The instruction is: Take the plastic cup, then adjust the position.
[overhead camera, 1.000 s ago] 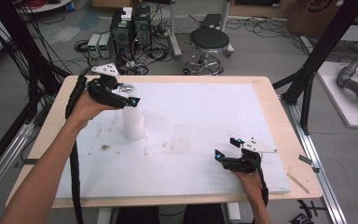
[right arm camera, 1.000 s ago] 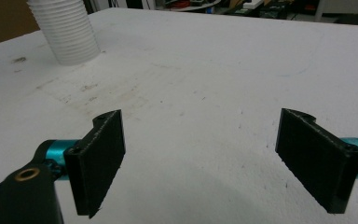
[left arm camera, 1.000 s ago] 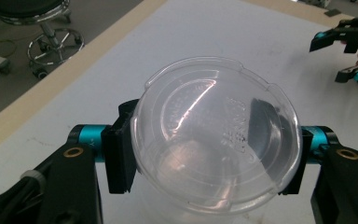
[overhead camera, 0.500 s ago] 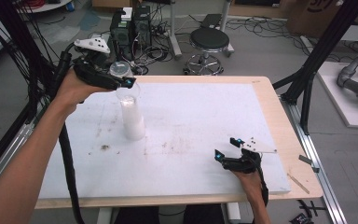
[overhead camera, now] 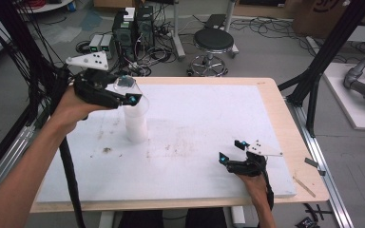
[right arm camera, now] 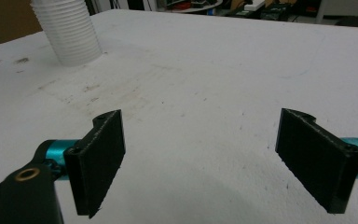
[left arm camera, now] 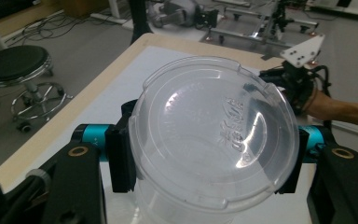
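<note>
My left gripper (overhead camera: 129, 98) is raised over the table's left side, shut on a clear plastic cup (overhead camera: 125, 85). In the left gripper view the cup (left arm camera: 214, 126) sits tilted between the two black jaws of the left gripper (left arm camera: 205, 161), its round end facing the camera. Just below it a stack of whitish cups (overhead camera: 136, 124) stands upright on the white tabletop (overhead camera: 204, 118). My right gripper (overhead camera: 231, 152) rests low near the front right, open, with nothing between its jaws. The right gripper view shows the right gripper (right arm camera: 200, 158) over bare tabletop, the stack (right arm camera: 72, 32) far off.
The white board lies on a wooden table (overhead camera: 271, 90) with a pale border. A black stool (overhead camera: 213, 42) and electronics boxes (overhead camera: 133, 28) stand on the floor beyond the far edge. Dark smudges (overhead camera: 107, 150) mark the board in front of the stack.
My left gripper rose from the top of the stack with the clear cup in its jaws, and the cup now tilts. The right gripper has stayed where it was.
</note>
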Action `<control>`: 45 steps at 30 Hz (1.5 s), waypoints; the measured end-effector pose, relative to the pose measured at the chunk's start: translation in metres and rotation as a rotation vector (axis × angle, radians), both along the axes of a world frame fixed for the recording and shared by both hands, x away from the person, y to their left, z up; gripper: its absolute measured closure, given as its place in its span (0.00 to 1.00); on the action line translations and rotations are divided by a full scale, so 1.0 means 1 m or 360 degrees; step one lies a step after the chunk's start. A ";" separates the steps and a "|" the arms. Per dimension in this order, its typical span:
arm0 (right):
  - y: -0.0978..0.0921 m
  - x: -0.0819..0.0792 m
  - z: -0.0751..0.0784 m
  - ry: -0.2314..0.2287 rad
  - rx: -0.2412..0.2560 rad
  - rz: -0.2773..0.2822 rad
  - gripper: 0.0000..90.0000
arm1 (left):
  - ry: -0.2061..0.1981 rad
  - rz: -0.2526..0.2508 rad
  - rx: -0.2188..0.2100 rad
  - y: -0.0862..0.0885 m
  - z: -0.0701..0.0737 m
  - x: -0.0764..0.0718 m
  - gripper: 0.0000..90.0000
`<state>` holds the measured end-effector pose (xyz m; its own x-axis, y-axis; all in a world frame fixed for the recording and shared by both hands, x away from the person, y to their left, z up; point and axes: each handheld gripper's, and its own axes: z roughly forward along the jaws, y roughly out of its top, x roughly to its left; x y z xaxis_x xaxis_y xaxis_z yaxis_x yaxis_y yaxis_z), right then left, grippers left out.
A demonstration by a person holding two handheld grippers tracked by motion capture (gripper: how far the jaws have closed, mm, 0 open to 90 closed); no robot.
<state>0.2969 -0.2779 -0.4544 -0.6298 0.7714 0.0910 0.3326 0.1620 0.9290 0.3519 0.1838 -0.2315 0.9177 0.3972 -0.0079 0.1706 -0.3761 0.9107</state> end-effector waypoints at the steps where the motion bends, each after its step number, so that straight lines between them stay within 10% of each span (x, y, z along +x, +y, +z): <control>1: -0.001 0.001 0.000 0.0001 0.0004 -0.0003 0.18 | 0.0002 -0.0012 -0.0019 -0.001 -0.003 -0.003 0.43; 15: 0.000 -0.001 0.000 -0.0024 -0.0006 0.0003 0.18 | -0.0023 -0.0266 -0.0232 -0.029 -0.075 -0.038 0.43; 30: 0.003 -0.001 0.000 -0.0017 -0.0057 0.0014 0.18 | -0.0026 -0.0309 -0.0334 -0.034 -0.134 -0.051 0.43; 45: 0.004 -0.002 0.000 -0.0035 -0.0083 0.0030 0.18 | -0.0008 -0.0299 -0.0344 -0.027 -0.145 -0.047 0.43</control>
<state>0.2952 -0.2734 -0.4542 -0.6458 0.7626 0.0369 0.3087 0.2166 0.9262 0.3052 0.1565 -0.3762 0.9753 0.2097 -0.0690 0.1114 -0.1978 0.9739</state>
